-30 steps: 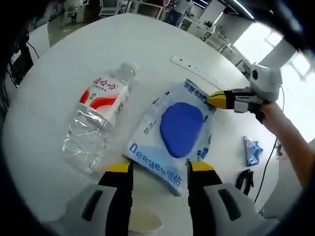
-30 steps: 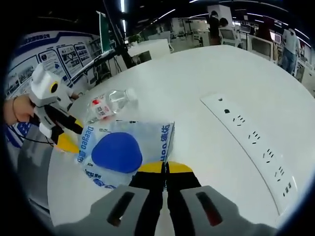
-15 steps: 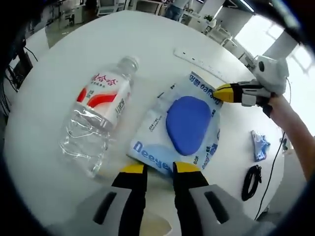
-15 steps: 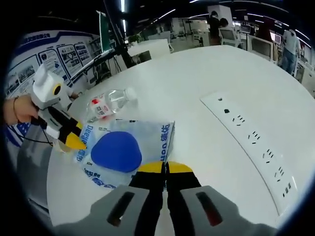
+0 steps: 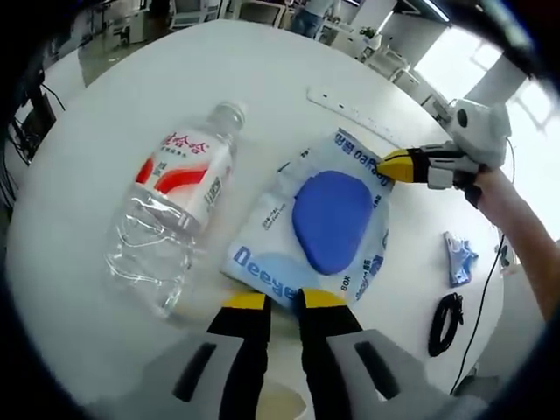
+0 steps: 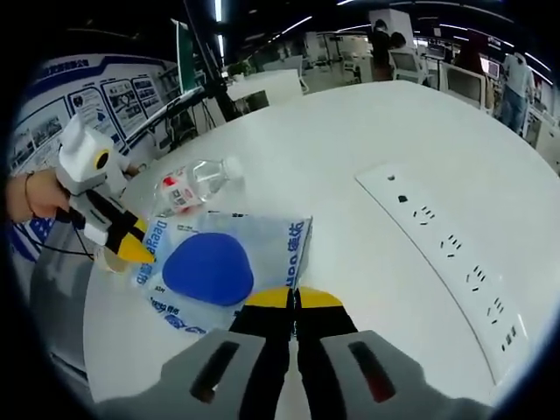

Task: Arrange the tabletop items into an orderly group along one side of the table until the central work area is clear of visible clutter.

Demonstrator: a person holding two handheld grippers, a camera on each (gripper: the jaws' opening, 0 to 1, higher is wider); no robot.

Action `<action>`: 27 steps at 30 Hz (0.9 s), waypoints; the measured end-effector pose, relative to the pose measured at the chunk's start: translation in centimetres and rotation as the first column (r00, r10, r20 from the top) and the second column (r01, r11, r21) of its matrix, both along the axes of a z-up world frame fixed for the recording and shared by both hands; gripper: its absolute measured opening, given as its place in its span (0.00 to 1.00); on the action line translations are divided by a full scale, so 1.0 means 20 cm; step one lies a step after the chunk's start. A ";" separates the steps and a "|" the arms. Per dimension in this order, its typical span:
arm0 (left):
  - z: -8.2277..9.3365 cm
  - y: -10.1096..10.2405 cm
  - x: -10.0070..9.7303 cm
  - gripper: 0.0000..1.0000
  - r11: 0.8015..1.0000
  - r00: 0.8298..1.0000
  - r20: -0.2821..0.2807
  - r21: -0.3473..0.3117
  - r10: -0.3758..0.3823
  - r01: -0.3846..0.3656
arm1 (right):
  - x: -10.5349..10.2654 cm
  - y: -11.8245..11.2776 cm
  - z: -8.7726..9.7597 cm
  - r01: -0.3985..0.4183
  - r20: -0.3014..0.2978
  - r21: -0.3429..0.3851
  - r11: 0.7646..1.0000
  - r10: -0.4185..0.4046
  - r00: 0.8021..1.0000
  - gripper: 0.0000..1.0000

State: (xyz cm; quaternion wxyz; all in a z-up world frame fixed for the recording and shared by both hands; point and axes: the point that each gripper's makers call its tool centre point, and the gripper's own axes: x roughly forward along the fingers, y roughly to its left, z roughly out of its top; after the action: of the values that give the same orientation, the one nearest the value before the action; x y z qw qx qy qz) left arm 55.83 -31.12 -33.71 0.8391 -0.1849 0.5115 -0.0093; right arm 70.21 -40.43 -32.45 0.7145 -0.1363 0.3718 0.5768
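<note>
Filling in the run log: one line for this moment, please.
left gripper: shut on packet edge | right gripper: shut on opposite edge | bottle: lying beside packet | power strip: untouched

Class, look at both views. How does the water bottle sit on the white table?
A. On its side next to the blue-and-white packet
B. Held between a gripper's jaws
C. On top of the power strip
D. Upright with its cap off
A: the bottle lies on its side beside the packet, apart from the power strip and from both grippers.

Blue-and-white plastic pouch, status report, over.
Both grippers, left and right, pinch opposite edges of the blue-and-white plastic pouch. Pouch flat on the white table. Clear water bottle lies alongside.
</note>
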 end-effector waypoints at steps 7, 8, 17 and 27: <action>0.02 0.00 0.01 0.05 1.000 1.000 0.016 -0.008 -0.006 0.006 | 0.01 -0.01 0.01 0.000 0.006 -0.004 1.000 0.000 1.000 0.00; 0.02 -0.01 0.02 0.05 1.000 1.000 0.017 -0.010 -0.009 0.009 | 0.02 -0.01 0.02 0.001 0.005 -0.004 1.000 -0.001 1.000 0.00; 0.05 -0.02 0.02 0.03 0.999 0.999 0.033 -0.034 -0.008 0.009 | 0.02 -0.03 0.07 0.011 0.019 -0.003 1.000 -0.011 1.000 0.00; 0.11 -0.03 0.02 0.03 0.998 0.998 0.063 -0.053 -0.017 0.021 | -0.01 -0.06 0.16 0.023 0.039 0.001 1.000 -0.023 0.999 0.00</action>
State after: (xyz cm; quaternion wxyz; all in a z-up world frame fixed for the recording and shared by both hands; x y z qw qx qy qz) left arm 56.26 -31.69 -31.46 0.8493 -0.2022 0.4862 -0.0368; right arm 70.04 -41.57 -29.25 0.7283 -0.1430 0.3590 0.5659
